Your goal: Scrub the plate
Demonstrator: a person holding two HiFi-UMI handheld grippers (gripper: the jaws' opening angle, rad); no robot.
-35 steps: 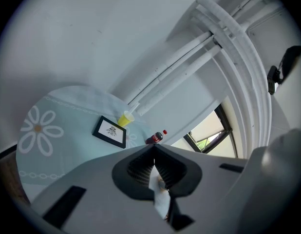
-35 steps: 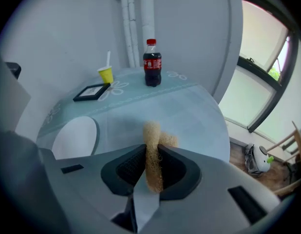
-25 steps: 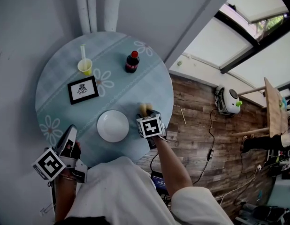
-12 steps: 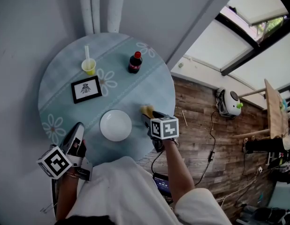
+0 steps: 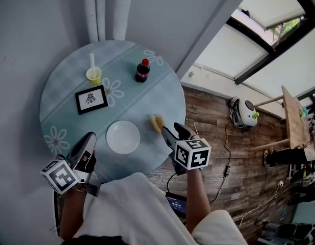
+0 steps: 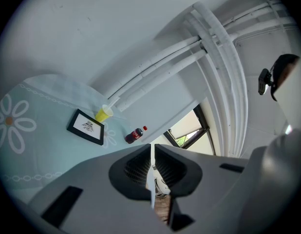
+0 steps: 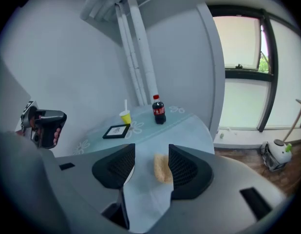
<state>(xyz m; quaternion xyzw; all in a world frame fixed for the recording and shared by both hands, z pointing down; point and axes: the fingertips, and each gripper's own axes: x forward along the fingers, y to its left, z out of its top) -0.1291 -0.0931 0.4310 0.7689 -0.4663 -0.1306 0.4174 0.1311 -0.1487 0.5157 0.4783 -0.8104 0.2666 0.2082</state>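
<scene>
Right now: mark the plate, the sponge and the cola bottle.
plate (image 5: 123,137), head view, bare centre of the dish.
sponge (image 7: 162,168), right gripper view, middle of its top face.
cola bottle (image 5: 142,73), head view, dark body below the red cap.

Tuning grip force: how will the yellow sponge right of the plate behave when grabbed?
Probably soft: the sponge looks like a matte, rounded pad, so it should squash between the jaws. It is likely light, and its dull surface shouldn't slip. It lies flat on the table, so it shouldn't roll, but it may slide if pushed.
</scene>
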